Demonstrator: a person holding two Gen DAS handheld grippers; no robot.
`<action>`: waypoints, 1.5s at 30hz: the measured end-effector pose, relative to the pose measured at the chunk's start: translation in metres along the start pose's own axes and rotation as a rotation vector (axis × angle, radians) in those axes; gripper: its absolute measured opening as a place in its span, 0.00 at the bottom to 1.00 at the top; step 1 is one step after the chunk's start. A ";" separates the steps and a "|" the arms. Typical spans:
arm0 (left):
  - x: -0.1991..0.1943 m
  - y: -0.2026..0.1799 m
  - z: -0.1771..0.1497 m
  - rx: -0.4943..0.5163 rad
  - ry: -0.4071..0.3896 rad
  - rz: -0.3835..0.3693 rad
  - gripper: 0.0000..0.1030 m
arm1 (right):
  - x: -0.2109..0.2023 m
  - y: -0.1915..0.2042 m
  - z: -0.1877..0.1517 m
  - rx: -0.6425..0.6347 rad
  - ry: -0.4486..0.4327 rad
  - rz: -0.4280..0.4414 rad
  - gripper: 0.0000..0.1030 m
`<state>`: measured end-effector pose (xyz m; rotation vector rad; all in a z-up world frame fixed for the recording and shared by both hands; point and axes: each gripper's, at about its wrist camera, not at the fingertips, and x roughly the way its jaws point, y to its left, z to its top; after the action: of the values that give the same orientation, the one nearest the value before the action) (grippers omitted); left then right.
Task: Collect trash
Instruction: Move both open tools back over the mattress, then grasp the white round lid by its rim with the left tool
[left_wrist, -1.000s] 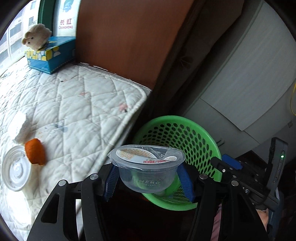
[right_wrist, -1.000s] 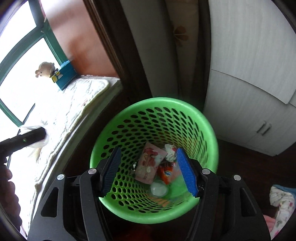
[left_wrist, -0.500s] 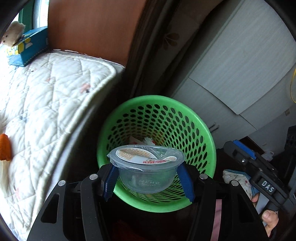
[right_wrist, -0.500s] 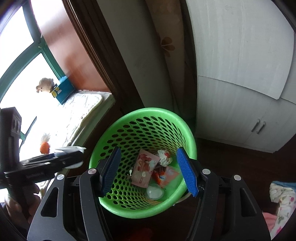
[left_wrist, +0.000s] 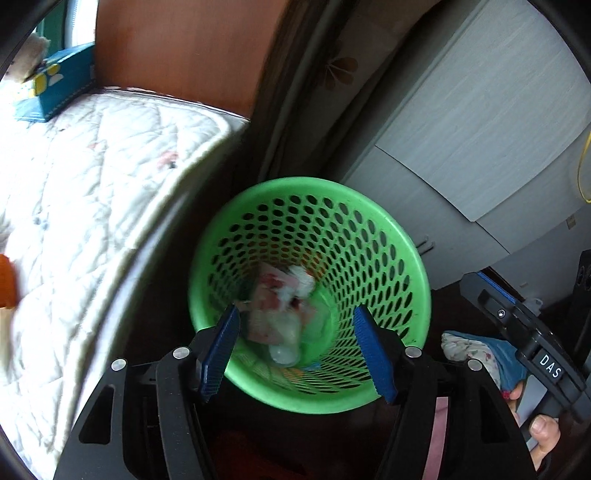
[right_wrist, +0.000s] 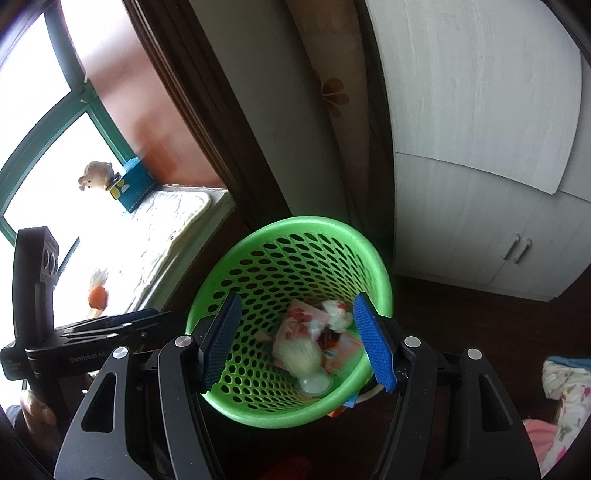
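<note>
While your left gripper (left_wrist: 295, 343) hangs over the green basket (left_wrist: 410, 254), its jaws have just been opening and stand wide with nothing between the blue pads. A clear plastic cup (left_wrist: 284, 343) lies blurred among the wrappers (left_wrist: 273, 291) at the bottom of the basket. Your right gripper (right_wrist: 297, 339) is also spread and empty above the basket. An orange scrap (right_wrist: 98, 295) sits on the quilted mattress (left_wrist: 92, 166) at nine o'clock from the basket.
</note>
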<state>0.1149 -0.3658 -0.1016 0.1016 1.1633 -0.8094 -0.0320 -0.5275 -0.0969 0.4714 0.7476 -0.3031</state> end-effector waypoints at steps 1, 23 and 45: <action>-0.005 0.004 -0.001 -0.001 -0.007 0.011 0.60 | 0.000 0.003 0.000 -0.004 0.002 0.004 0.62; -0.127 0.182 -0.020 -0.263 -0.214 0.295 0.60 | 0.018 0.115 0.004 -0.176 0.035 0.128 0.67; -0.119 0.306 -0.039 -0.468 -0.131 0.253 0.48 | 0.056 0.228 -0.001 -0.339 0.106 0.230 0.67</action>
<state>0.2538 -0.0666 -0.1177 -0.1862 1.1601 -0.3032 0.1031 -0.3374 -0.0690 0.2491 0.8208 0.0656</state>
